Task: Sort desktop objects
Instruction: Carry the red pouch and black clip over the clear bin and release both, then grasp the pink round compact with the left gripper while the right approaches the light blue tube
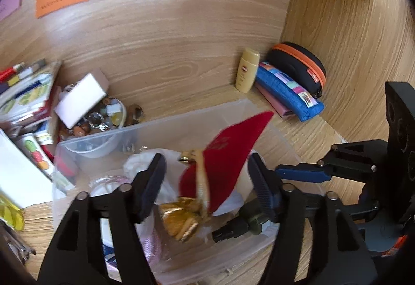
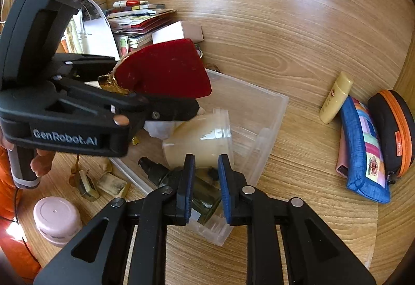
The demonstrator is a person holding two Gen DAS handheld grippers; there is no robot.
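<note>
- Left hand-held gripper point(image 2: 166, 108), fingers apart around the red velvet pouch point(image 1: 228, 155), reads "GenRobot.AI".
- Right hand-held gripper point(image 2: 205, 183) clamps the dark glass bottle point(image 2: 181, 181), lying nozzle up-left in the clear bin point(image 2: 262, 139).

Left gripper point(image 2: 166, 93): matte black frame, white "GenRobot.AI" lettering on its side, silver pivot pins, grey-banded handle below the lettering, bare fingers point(image 2: 41, 163) around it. Right gripper point(image 2: 206, 189): black linkage arms, blue ribbed pads point(image 2: 225, 191), round silver screws

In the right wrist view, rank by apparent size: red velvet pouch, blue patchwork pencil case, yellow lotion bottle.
1. Red velvet pouch, though it is nearer the camera.
2. Blue patchwork pencil case.
3. Yellow lotion bottle.
</note>
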